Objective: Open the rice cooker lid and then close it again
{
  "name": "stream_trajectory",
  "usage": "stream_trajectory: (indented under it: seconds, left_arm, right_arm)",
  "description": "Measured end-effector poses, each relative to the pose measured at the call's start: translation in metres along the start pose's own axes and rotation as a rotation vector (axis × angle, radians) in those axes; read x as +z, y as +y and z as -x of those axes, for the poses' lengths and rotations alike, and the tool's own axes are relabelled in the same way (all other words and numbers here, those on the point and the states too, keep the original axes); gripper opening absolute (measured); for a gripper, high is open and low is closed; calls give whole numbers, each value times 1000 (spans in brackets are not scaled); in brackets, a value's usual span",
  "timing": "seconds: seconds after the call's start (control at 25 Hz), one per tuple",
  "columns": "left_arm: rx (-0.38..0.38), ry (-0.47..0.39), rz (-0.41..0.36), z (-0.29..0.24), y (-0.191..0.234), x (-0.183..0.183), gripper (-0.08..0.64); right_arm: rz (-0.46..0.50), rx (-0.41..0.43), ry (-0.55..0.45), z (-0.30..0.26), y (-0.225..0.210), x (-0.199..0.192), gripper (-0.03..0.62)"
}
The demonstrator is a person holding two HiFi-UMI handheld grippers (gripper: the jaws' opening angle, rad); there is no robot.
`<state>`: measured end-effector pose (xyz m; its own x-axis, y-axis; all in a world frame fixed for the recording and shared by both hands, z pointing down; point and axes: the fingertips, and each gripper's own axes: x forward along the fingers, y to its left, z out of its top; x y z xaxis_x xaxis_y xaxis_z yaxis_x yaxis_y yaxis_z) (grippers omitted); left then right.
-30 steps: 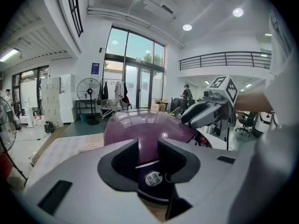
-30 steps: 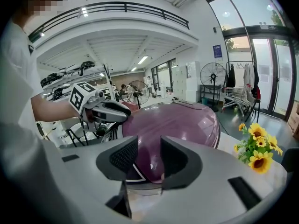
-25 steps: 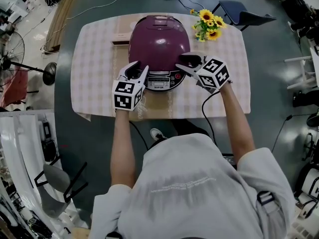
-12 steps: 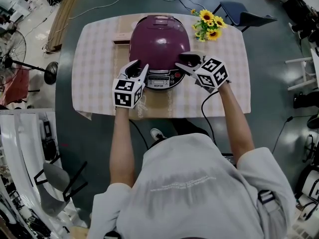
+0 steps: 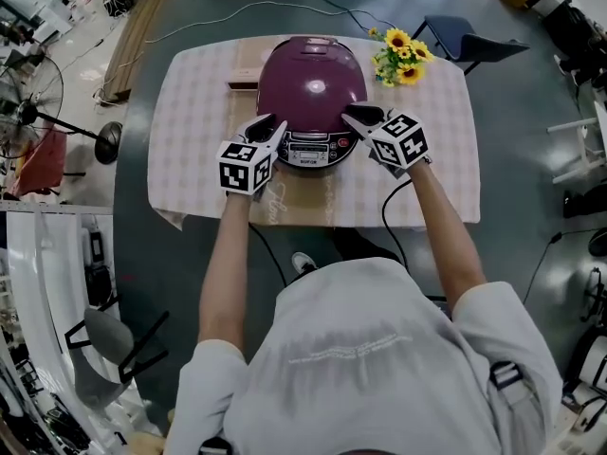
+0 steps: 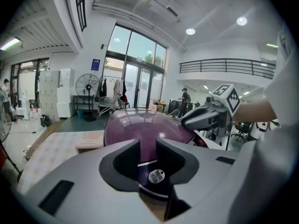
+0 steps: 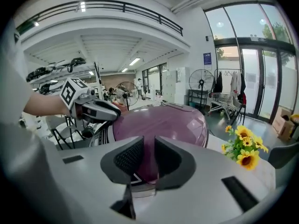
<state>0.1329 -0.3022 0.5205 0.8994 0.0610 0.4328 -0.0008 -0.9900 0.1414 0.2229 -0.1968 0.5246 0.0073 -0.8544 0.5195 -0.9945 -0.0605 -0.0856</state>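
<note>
The purple rice cooker (image 5: 311,81) stands on the checked tablecloth (image 5: 194,140) with its lid down and its control panel (image 5: 313,148) facing me. My left gripper (image 5: 268,129) sits at the cooker's front left. Its jaws are closing, a clear gap is left, and only the lid (image 6: 140,127) shows beyond them. My right gripper (image 5: 358,119) rests at the front right edge of the lid. Its jaws are closing to a narrow slit with nothing pressed between them, and the lid (image 7: 163,120) lies just ahead. Each gripper view shows the other gripper across the cooker.
Sunflowers (image 5: 400,57) stand at the back right of the table, close to my right gripper. A small flat box (image 5: 243,83) lies behind the cooker on the left. A cable (image 5: 394,207) hangs off the front edge. A chair (image 5: 465,31) and a fan (image 5: 28,112) stand beyond the table.
The jaws of both grippers have drawn closer together, the right more than the left. Both hands have stayed at the cooker's front, and the lid is still down.
</note>
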Motion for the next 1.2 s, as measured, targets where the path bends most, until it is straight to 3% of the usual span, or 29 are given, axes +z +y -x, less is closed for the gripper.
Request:
stream_trajectory:
  seconds: [0.2, 0.4, 0.56, 0.8, 1.2]
  left_arm:
    - [77, -79, 8, 27, 6, 15, 98]
    - [107, -104, -70, 61, 1, 21, 32]
    - [138, -122, -72, 86, -5, 23, 15]
    - [163, -185, -79, 123, -16, 36, 15]
    - [193, -306, -163, 173, -39, 70, 15]
  right_arm:
    - [34, -116, 58, 10, -1, -3, 81]
    - [-22, -192, -13, 39, 3, 4, 43]
    - [34, -240, -59, 61, 21, 15, 35]
    - [48, -264, -162, 97, 53, 41, 29]
    - [210, -327, -212, 138, 88, 74, 28]
